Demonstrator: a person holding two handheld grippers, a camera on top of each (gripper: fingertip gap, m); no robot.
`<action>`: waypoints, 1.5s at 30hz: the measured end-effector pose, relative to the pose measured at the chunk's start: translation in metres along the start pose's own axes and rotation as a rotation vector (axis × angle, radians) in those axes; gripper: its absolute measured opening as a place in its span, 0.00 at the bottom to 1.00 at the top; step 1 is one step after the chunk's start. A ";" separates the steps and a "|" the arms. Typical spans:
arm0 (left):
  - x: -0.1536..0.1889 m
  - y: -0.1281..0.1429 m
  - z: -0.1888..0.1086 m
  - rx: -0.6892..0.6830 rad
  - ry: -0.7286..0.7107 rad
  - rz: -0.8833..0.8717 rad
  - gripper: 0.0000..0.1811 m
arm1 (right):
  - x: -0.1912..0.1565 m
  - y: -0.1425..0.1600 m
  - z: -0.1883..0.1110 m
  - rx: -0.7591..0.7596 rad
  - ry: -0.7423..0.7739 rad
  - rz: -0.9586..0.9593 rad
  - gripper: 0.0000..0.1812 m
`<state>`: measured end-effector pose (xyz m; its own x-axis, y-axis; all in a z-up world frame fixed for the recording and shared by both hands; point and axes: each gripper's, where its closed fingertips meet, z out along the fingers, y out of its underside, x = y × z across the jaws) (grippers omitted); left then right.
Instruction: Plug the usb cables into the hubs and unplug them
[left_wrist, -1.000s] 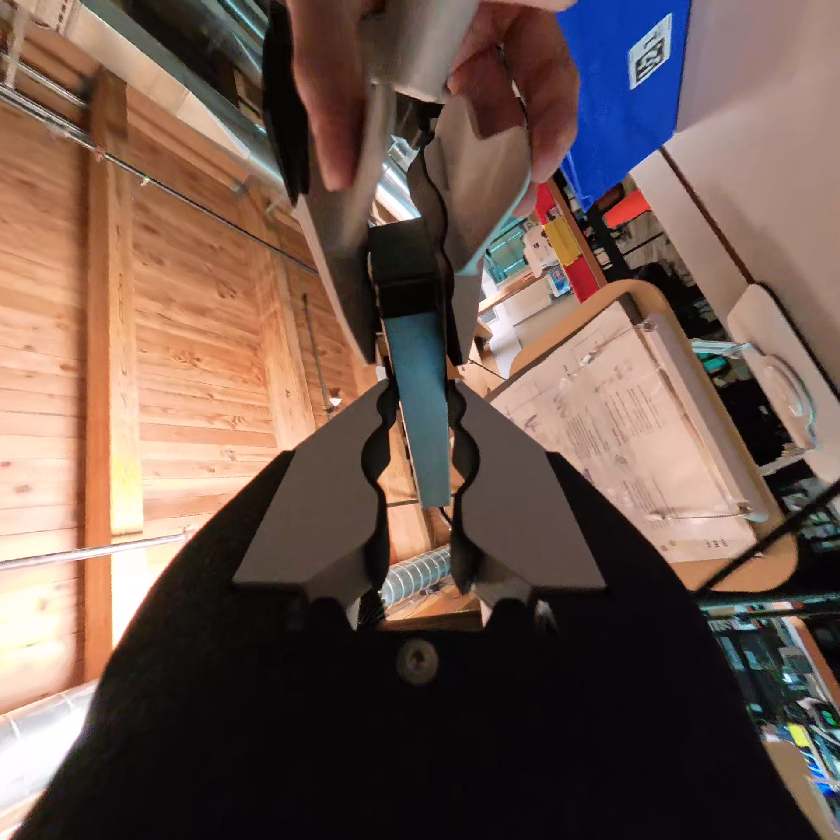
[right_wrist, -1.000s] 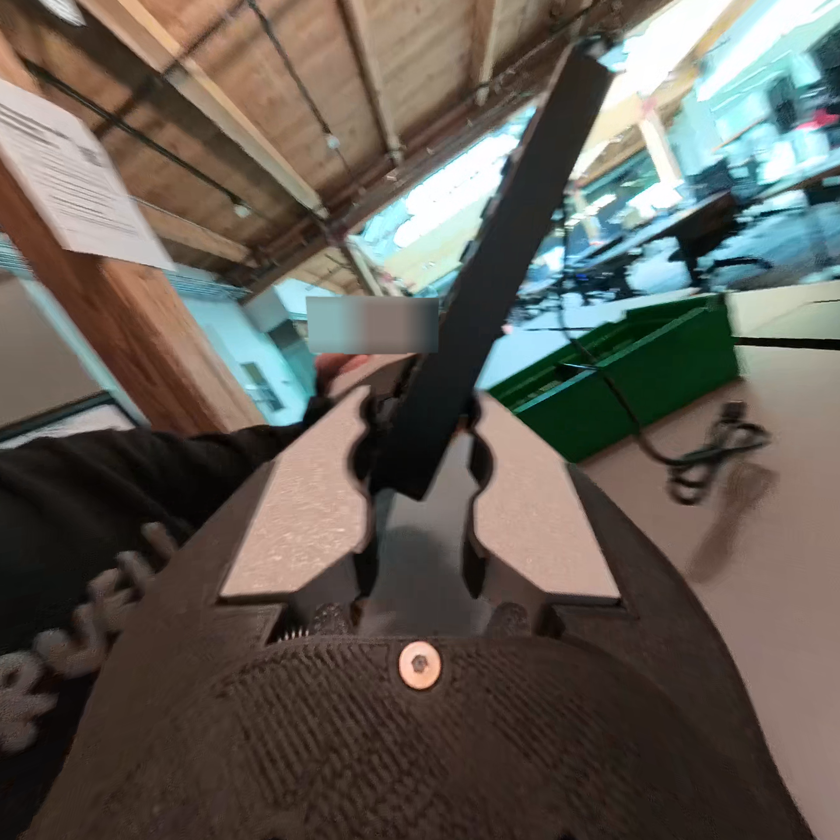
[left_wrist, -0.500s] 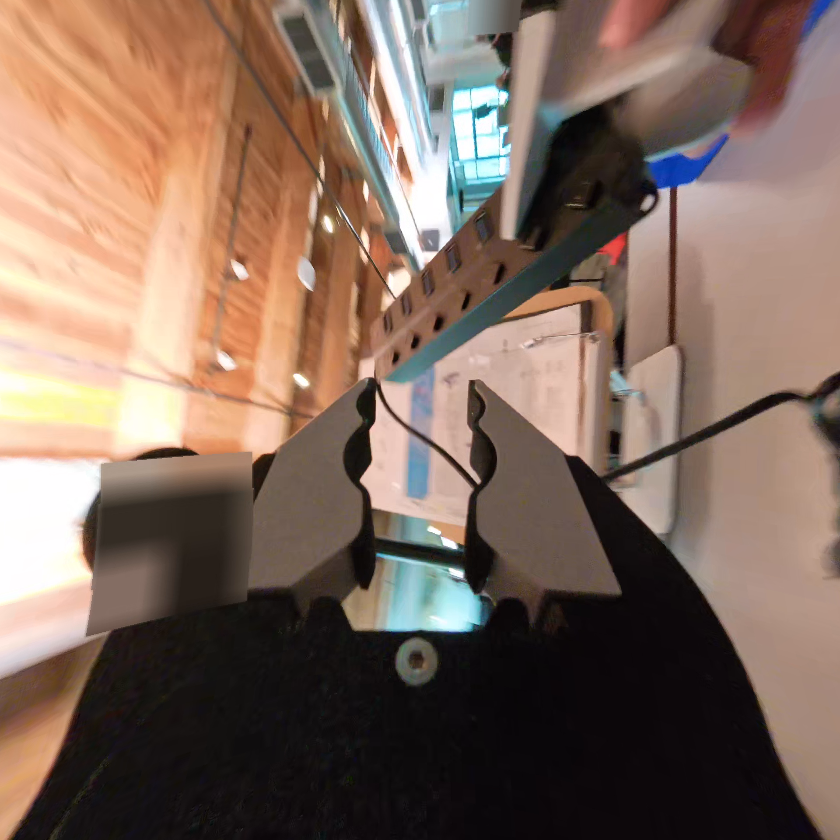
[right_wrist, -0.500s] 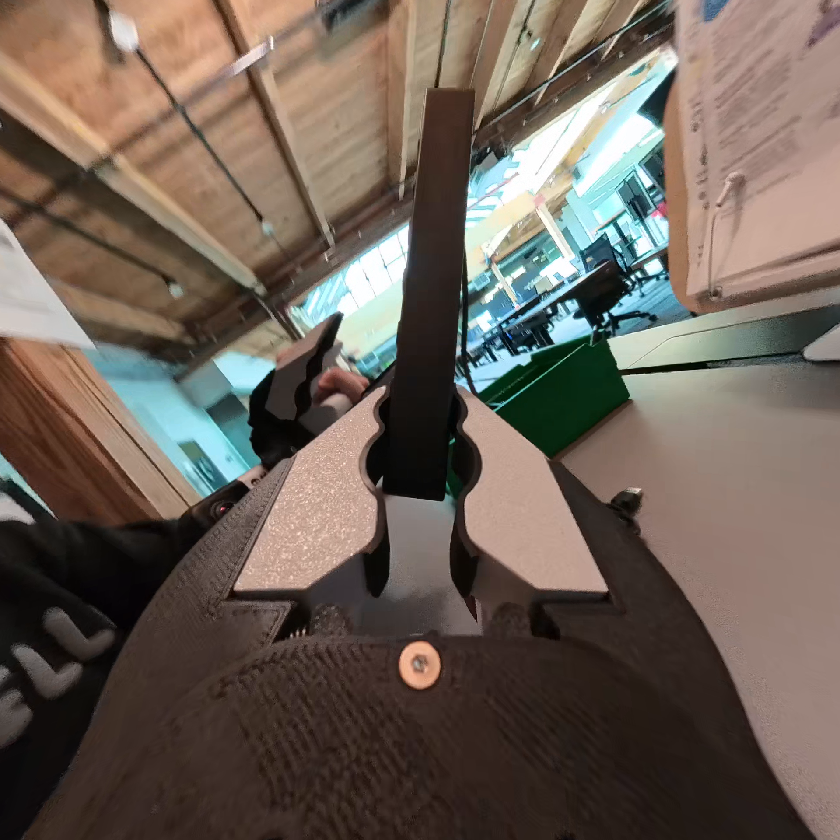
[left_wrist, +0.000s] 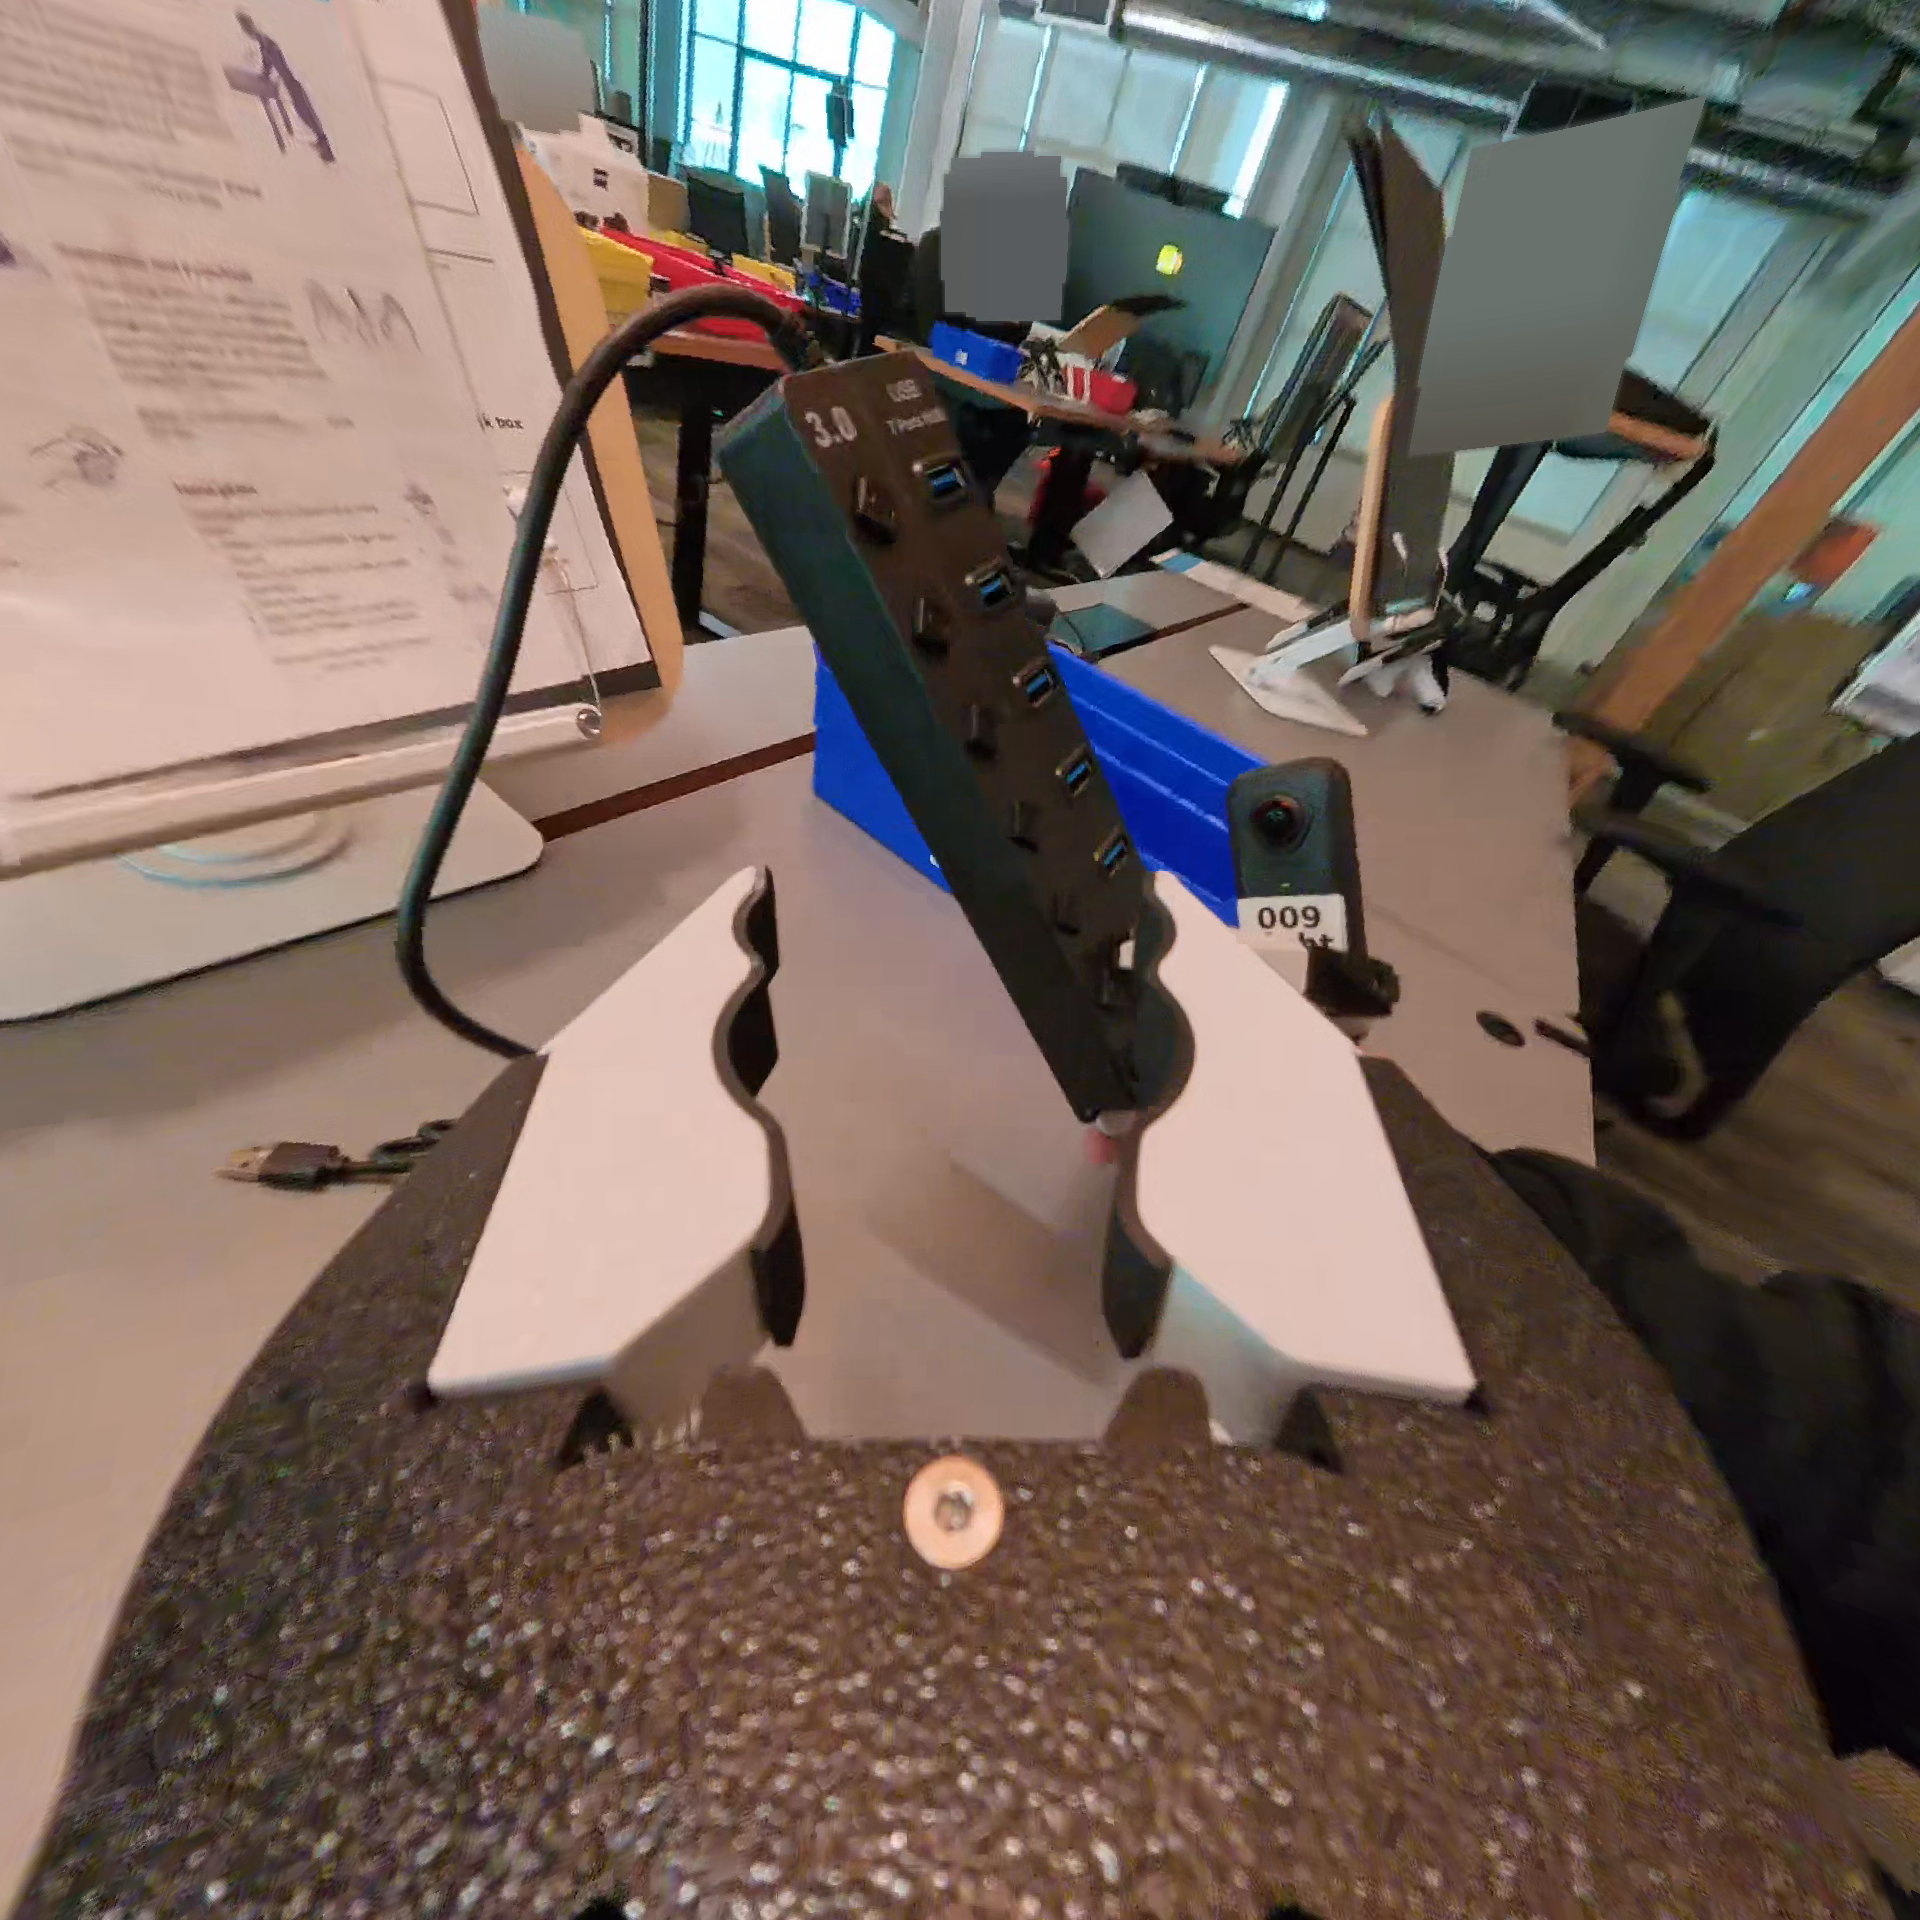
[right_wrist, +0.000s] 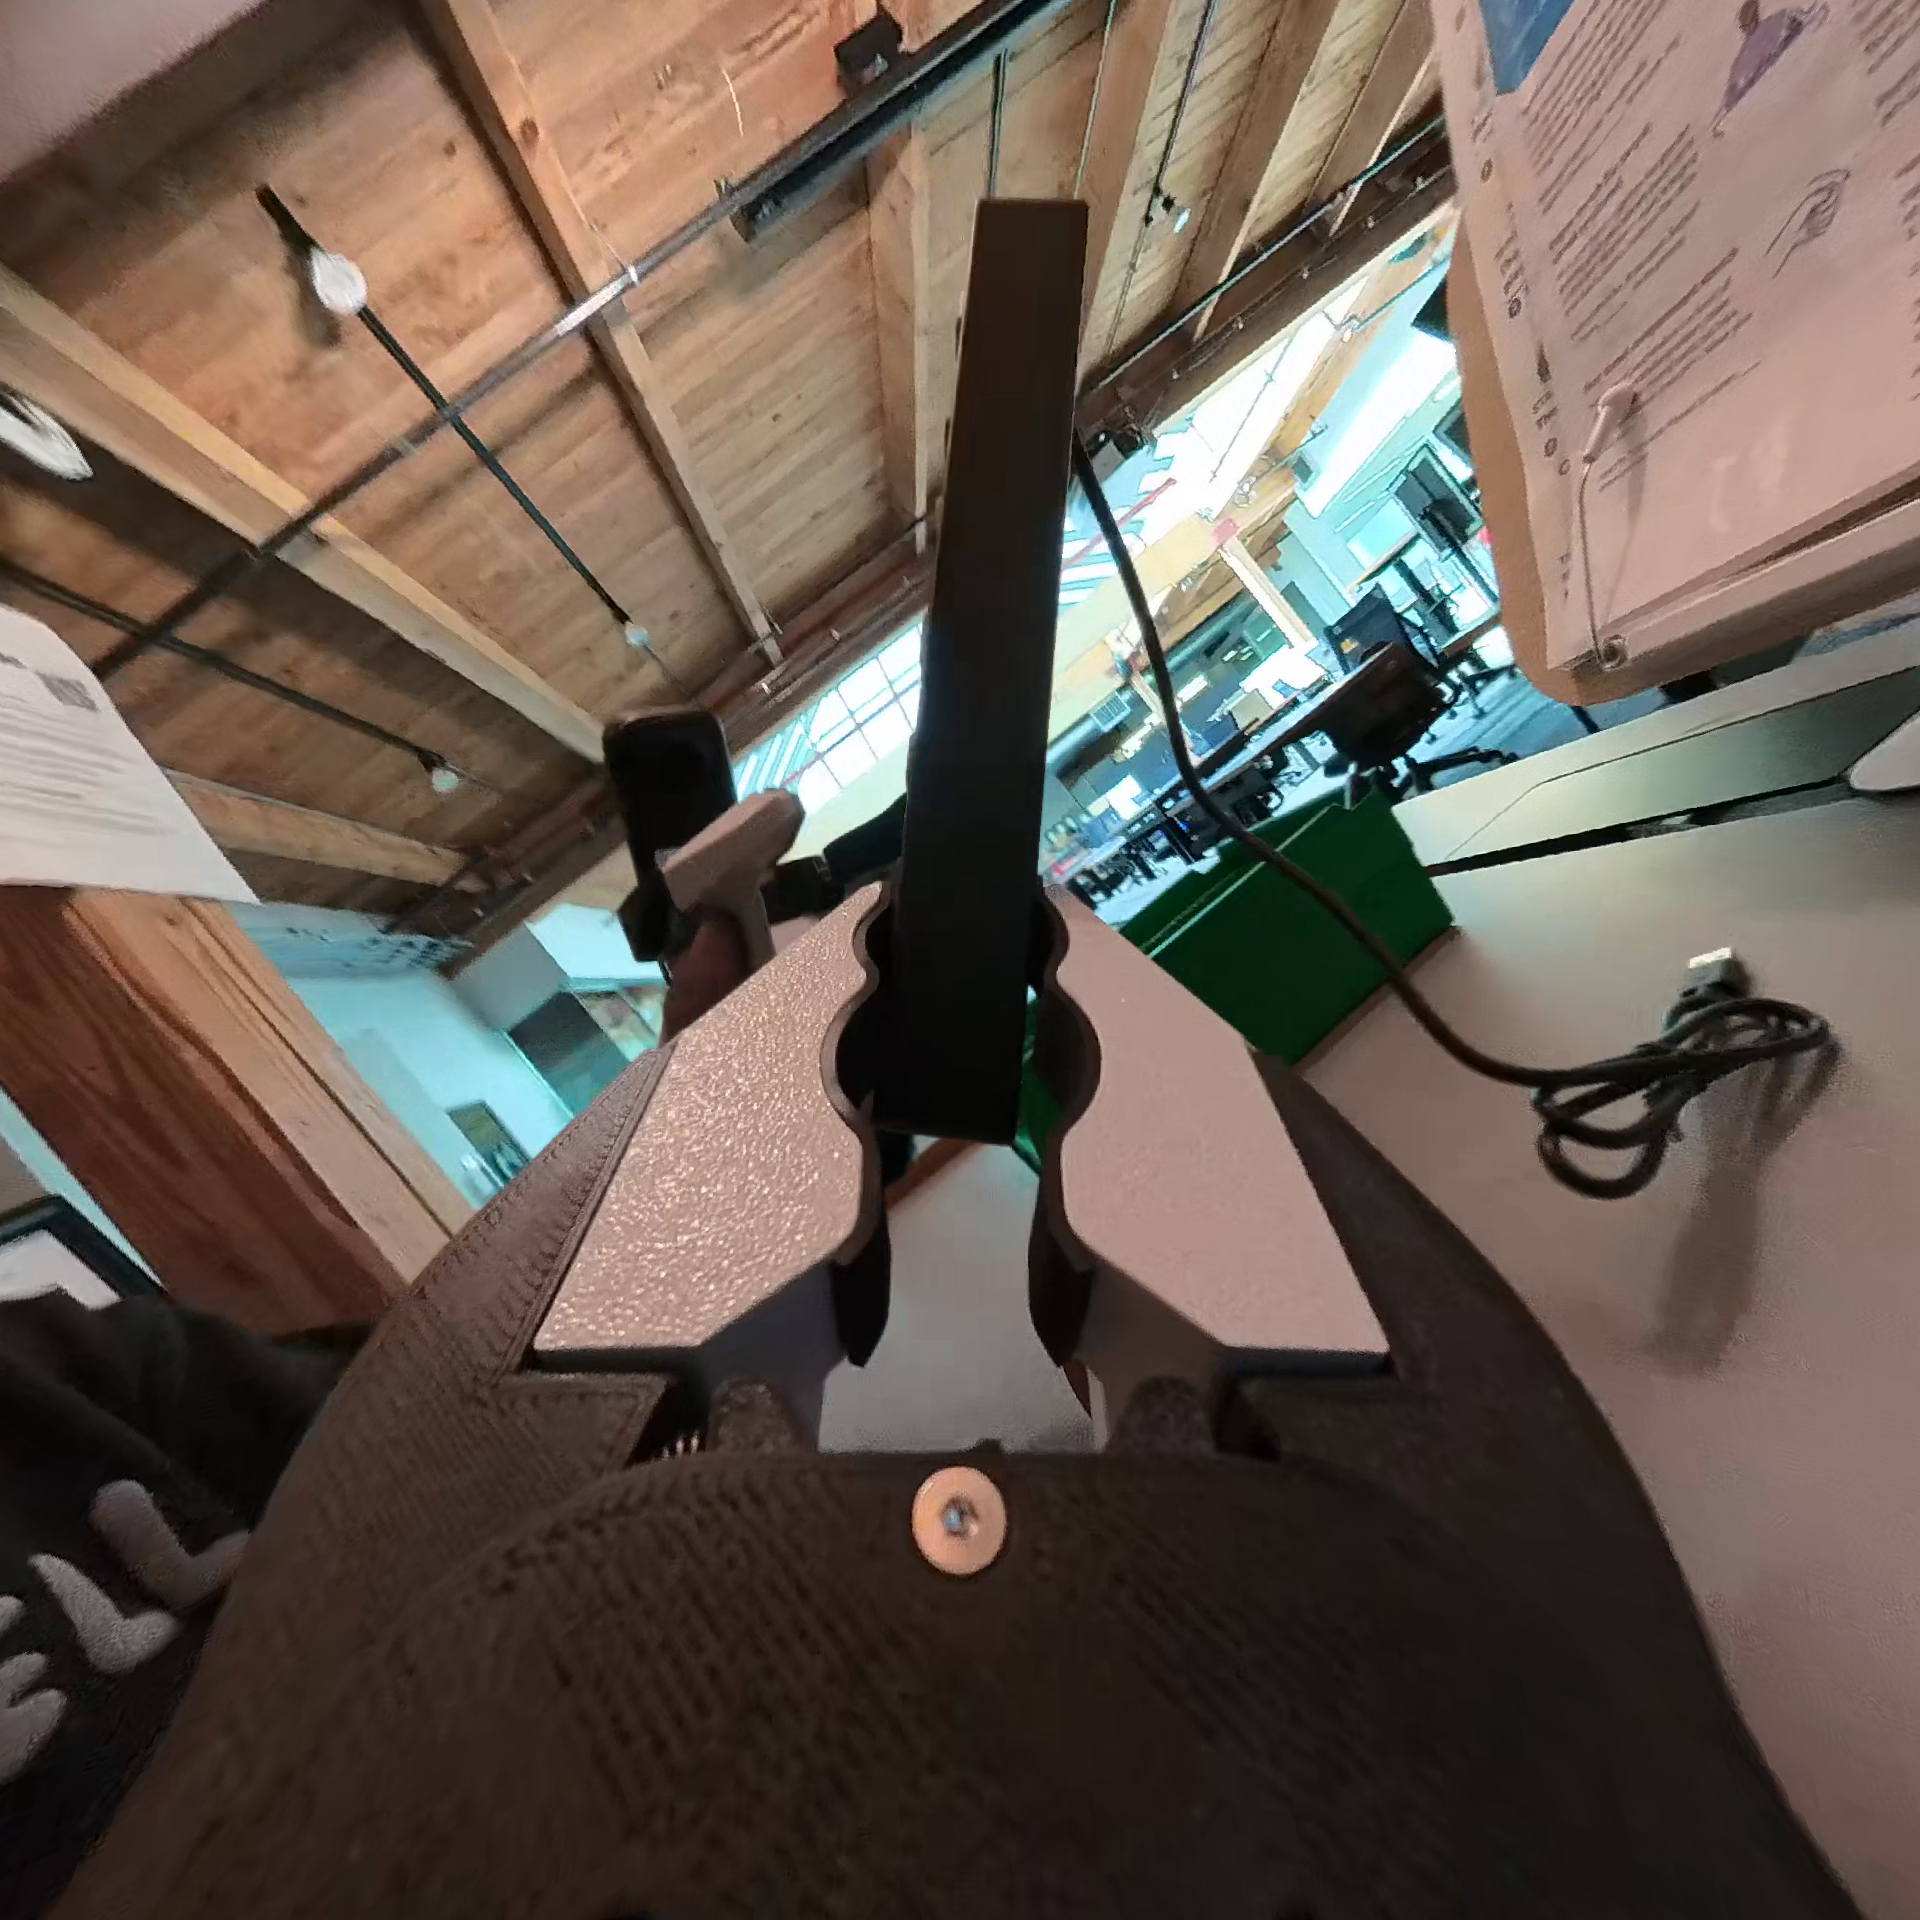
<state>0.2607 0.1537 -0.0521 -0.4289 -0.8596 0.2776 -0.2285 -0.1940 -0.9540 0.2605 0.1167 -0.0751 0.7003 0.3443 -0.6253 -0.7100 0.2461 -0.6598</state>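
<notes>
A long black USB hub (left_wrist: 935, 644) with a row of blue ports stands tilted over the grey table (left_wrist: 208, 1299). My right gripper (right_wrist: 966, 904) is shut on its lower end, and the hub (right_wrist: 997, 623) rises from the jaws toward the ceiling. My left gripper (left_wrist: 961, 894) is wide open and empty. The hub's lower end shows by the inner edge of its right finger; I cannot tell if they touch. The hub's black cable (left_wrist: 499, 644) loops down left to a loose plug (left_wrist: 281, 1162). In the right wrist view the cable lies coiled (right_wrist: 1662, 1070) on the table.
A blue bin (left_wrist: 1174, 769) sits behind the hub and a green bin (right_wrist: 1278, 935) beyond it in the right wrist view. A paper sheet on a stand (left_wrist: 260, 416) rises at the left. A small black camera (left_wrist: 1288, 831) stands beside the hub. An office chair (left_wrist: 1766, 883) is at the right.
My left gripper let go of the hub, swung down from facing the ceiling to facing across the table, and opened wide. My right gripper kept hold of the hub's end.
</notes>
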 end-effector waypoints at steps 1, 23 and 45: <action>-0.003 0.000 0.000 0.007 -0.013 -0.005 0.37 | -0.001 0.003 0.001 -0.024 0.003 -0.028 0.12; -0.046 0.002 -0.029 -0.647 -0.230 1.939 0.49 | -0.003 0.064 -0.006 -0.477 -0.044 -0.051 0.12; 0.025 -0.012 0.029 -0.070 0.133 0.035 0.33 | 0.005 0.008 0.001 -0.171 0.451 -1.361 0.12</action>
<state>0.2784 0.1210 -0.0366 -0.5484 -0.7945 0.2610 -0.2694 -0.1276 -0.9545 0.2585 0.1214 -0.0826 0.7997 -0.3827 0.4626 0.5091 0.0236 -0.8604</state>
